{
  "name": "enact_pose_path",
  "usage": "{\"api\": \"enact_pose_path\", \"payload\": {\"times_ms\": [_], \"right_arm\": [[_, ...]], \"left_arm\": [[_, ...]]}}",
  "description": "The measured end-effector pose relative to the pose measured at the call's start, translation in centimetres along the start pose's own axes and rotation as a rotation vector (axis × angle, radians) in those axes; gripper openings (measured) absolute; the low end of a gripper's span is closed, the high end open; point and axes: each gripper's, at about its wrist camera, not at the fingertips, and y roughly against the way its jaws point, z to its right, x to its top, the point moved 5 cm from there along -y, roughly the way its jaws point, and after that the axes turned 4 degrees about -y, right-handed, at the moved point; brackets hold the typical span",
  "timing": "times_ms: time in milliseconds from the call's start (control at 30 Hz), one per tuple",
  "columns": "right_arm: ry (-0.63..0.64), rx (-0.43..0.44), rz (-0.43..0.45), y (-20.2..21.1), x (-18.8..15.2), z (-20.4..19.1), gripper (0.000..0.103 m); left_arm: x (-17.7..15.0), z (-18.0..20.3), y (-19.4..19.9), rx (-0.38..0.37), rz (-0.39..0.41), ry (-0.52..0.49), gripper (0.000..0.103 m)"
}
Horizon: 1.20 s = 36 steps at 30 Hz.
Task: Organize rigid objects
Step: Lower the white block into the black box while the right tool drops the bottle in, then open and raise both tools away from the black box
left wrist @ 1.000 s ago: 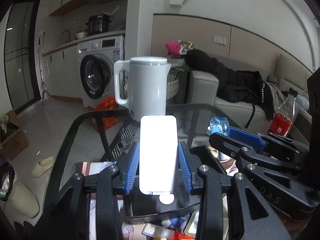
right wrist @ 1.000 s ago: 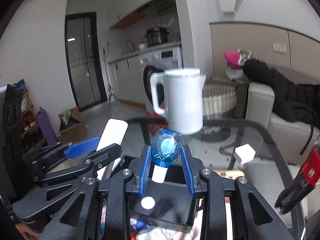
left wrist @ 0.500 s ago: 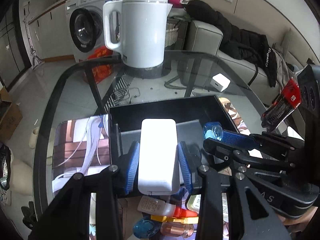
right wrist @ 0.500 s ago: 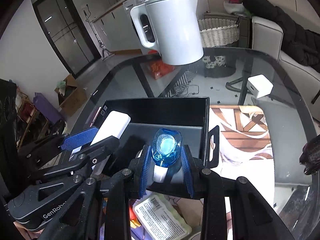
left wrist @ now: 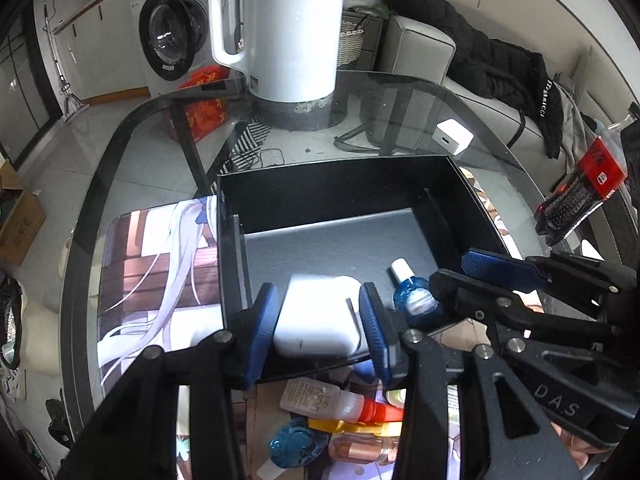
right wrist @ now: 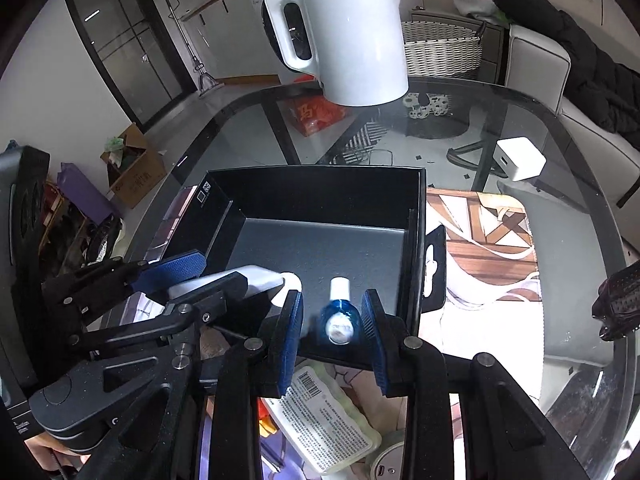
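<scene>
Your white block [left wrist: 318, 318] lies on the floor of the black box [left wrist: 332, 184], at its near edge, and your blue bottle [right wrist: 339, 318] with the white cap lies just right of it in the same box. Your left claw [left wrist: 320, 330] stands spread around the block, with a sliver of gap on each side, so it has hold of nothing. Your right claw [right wrist: 332, 326] is likewise parted wider than the bottle, its blue pads clear of the glass. The box sits on the glass table [left wrist: 420, 100]. Beyond the box stands a white kettle [left wrist: 294, 32]; to the box's far right lies a small white adapter [right wrist: 520, 158]. More small bottles [left wrist: 340, 404] lie just outside the box's near wall.
</scene>
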Motion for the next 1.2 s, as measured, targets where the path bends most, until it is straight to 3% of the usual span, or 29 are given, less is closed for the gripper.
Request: {"api": "enact_pose_path", "payload": {"times_ms": [167,267,367,400,433,500,567,667,767,833,867,1000,1100,1200], "right_arm": [[-0.011,0.015,0.007,0.2,0.0,0.2,0.031],[-0.01,0.018,0.038,0.9,0.1,0.3,0.031],[-0.003,0.025,0.092,2.3,0.3,0.4,0.036],[-0.008,0.031,0.113,2.9,0.3,0.6,0.038],[-0.016,0.036,0.136,3.6,0.4,0.7,0.048],[-0.039,0.05,0.187,5.0,0.4,1.0,0.064],[-0.055,0.068,0.232,6.5,0.2,1.1,0.076],[-0.066,0.085,0.237,8.1,0.2,1.3,0.092],[-0.102,0.044,0.245,9.4,-0.1,1.5,0.102],[-0.087,-0.014,0.274,10.3,-0.3,1.3,0.102],[-0.072,0.004,0.286,10.9,-0.3,1.1,0.102],[-0.035,0.045,0.271,12.0,-0.4,1.7,0.102],[-0.078,0.024,0.281,12.4,-0.6,3.1,0.102],[-0.095,-0.001,0.239,11.8,-0.8,3.8,0.102]], "left_arm": [[0.1,0.1,0.3,0.018,0.005,-0.017,0.044],[0.2,0.3,1.2,0.079,0.029,-0.046,0.058],[0.4,0.6,2.9,0.097,0.086,-0.082,0.064],[0.5,0.7,3.7,0.097,0.106,-0.087,0.072],[0.5,0.7,4.4,0.085,0.127,-0.087,0.087],[0.6,1.0,6.2,0.052,0.197,-0.088,0.101],[0.5,1.4,7.9,0.07,0.248,-0.113,0.103],[0.3,2.1,9.4,0.096,0.247,-0.139,0.103],[0.3,2.0,10.4,0.074,0.262,-0.106,0.103],[0.1,1.7,10.9,0.03,0.269,-0.067,0.103],[0.1,1.6,11.1,0.018,0.283,-0.053,0.103],[-0.3,1.0,11.7,0.097,0.319,-0.011,0.103],[-0.3,0.4,11.1,0.126,0.262,0.036,0.103],[-0.4,-0.2,10.7,0.103,0.224,0.07,0.103]]}}
